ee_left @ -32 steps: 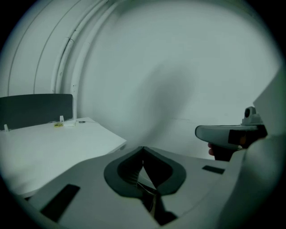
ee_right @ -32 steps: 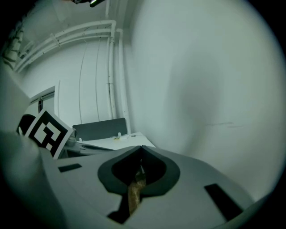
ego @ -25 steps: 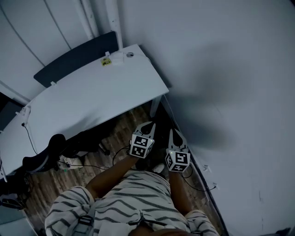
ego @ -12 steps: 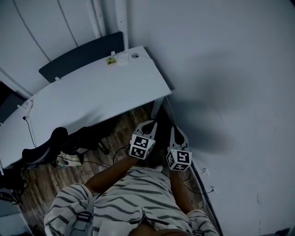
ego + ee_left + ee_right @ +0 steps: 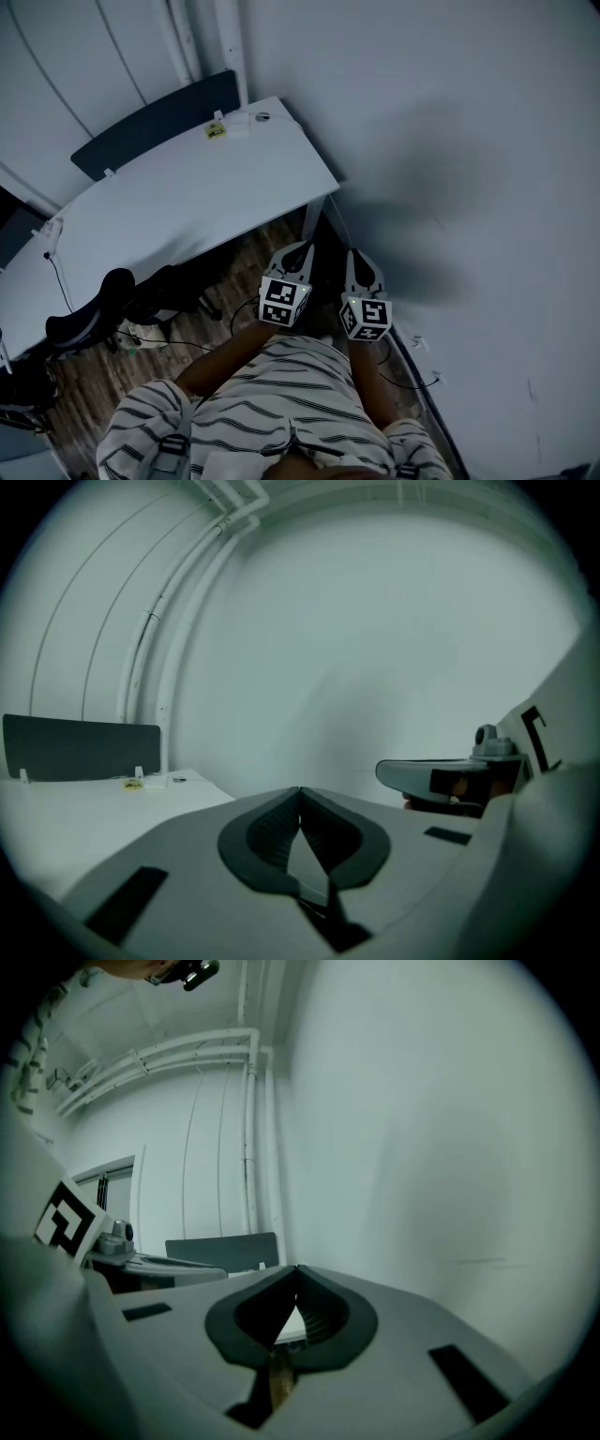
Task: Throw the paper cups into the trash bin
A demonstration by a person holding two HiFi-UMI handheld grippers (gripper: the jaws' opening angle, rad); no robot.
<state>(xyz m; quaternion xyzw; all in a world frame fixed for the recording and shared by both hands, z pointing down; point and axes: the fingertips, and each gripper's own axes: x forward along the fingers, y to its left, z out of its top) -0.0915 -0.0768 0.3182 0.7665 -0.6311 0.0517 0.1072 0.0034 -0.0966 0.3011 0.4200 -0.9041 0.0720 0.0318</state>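
At far left a dark chair [image 5: 89, 319] stands on the wood floor [image 5: 239, 267] at the near edge of the white desk [image 5: 187, 206]. A dark panel [image 5: 155, 122] runs along the desk's far edge, and a small yellow item [image 5: 217, 130] lies near its far corner. The left gripper [image 5: 302, 248] is held off the desk's right end, fingers together, nothing between them. The right gripper [image 5: 357, 255] is just beside it, close to the wall [image 5: 450, 141], fingers likewise together and empty. Where the cups and bin are cannot be told from any view.
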